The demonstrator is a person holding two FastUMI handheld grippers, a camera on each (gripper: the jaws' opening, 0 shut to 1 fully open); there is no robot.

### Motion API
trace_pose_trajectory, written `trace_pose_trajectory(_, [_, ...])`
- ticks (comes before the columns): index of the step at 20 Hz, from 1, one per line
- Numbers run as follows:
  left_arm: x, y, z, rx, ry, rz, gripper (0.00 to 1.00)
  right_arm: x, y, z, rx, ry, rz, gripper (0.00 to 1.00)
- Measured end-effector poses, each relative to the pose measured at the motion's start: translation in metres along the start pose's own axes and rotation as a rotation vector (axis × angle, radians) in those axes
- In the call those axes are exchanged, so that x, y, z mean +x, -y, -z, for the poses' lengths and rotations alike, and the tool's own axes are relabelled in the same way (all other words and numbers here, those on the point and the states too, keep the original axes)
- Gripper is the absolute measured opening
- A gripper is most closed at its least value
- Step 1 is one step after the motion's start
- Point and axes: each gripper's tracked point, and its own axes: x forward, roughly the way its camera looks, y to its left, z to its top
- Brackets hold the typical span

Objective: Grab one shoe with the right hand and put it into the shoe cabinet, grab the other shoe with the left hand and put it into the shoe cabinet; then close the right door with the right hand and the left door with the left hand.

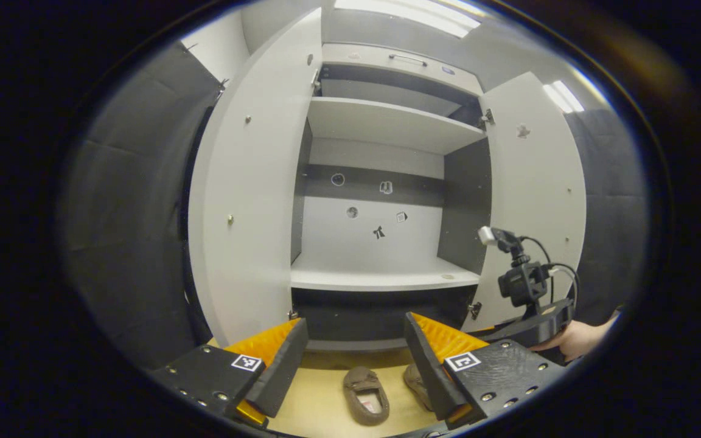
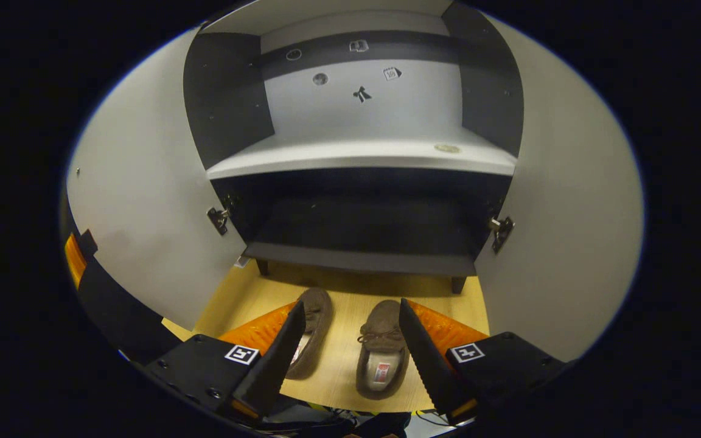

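Two brown shoes (image 2: 356, 340) lie on the floor (image 2: 344, 292) before the open shoe cabinet (image 2: 362, 158).

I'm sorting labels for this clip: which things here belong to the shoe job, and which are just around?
Job:
brown moccasin shoe on the left
brown moccasin shoe on the right
white open shoe cabinet
left door
right door

Around:
pale wooden floor
black cloth wall

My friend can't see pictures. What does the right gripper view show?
Two brown slippers, the left slipper and the right slipper, lie side by side on a wooden floor in front of an open shoe cabinet. The open right gripper hovers above them, fingers apart. Both cabinet doors, left door and right door, stand wide open.
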Motion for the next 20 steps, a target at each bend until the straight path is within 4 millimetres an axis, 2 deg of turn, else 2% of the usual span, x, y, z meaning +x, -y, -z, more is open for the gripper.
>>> trace_pose_trajectory(1, [0.002,0.001,0.0,0.002,-0.003,0.001,0.92,0.006,-0.001,0.011,0.003,-0.027,-0.006,0.98])
trace_pose_trajectory(2, [0.002,0.001,0.003,0.001,-0.008,0.002,0.96,0.012,-0.002,0.02,0.003,-0.051,-0.009,0.98])
trace_pose_trajectory(5, [0.006,0.001,0.013,-0.013,-0.025,0.005,0.96,0.025,-0.005,0.052,0.006,-0.137,-0.028,0.98])
trace_pose_trajectory(6, [0.007,0.001,0.016,-0.016,-0.033,0.005,0.96,0.029,-0.006,0.061,0.011,-0.16,-0.035,0.94])
trace_pose_trajectory(7, [0.008,0.002,0.019,-0.016,-0.041,0.005,0.96,0.033,-0.007,0.069,0.014,-0.181,-0.04,0.94])
trace_pose_trajectory(8, [0.007,0.001,0.024,-0.015,-0.049,0.004,0.97,0.037,-0.008,0.075,0.013,-0.197,-0.043,0.94])
trace_pose_trajectory(9, [0.007,0.001,0.027,-0.013,-0.057,0.003,0.93,0.041,-0.008,0.083,0.011,-0.212,-0.042,0.98])
trace_pose_trajectory(10, [0.007,0.001,0.031,-0.011,-0.065,0.001,0.96,0.046,-0.007,0.089,0.008,-0.226,-0.042,0.98])
trace_pose_trajectory(11, [0.006,-0.001,0.036,-0.011,-0.073,-0.001,0.92,0.052,-0.008,0.096,0.007,-0.238,-0.045,0.98])
trace_pose_trajectory(12, [0.006,-0.002,0.04,-0.012,-0.08,-0.004,0.96,0.058,-0.008,0.102,0.007,-0.254,-0.048,0.98])
trace_pose_trajectory(13, [0.006,-0.003,0.044,-0.012,-0.086,-0.007,0.92,0.064,-0.008,0.106,0.001,-0.263,-0.049,0.98])
trace_pose_trajectory(17, [0.006,-0.011,0.057,0.013,-0.109,-0.025,0.92,0.095,0.001,0.127,-0.062,-0.285,-0.01,0.98])
trace_pose_trajectory(18, [0.006,-0.012,0.06,0.011,-0.113,-0.027,0.92,0.101,0.001,0.133,-0.065,-0.301,-0.002,0.93])
trace_pose_trajectory(20, [0.006,-0.015,0.063,0.005,-0.118,-0.033,0.93,0.117,0.005,0.138,-0.087,-0.298,0.027,0.96])
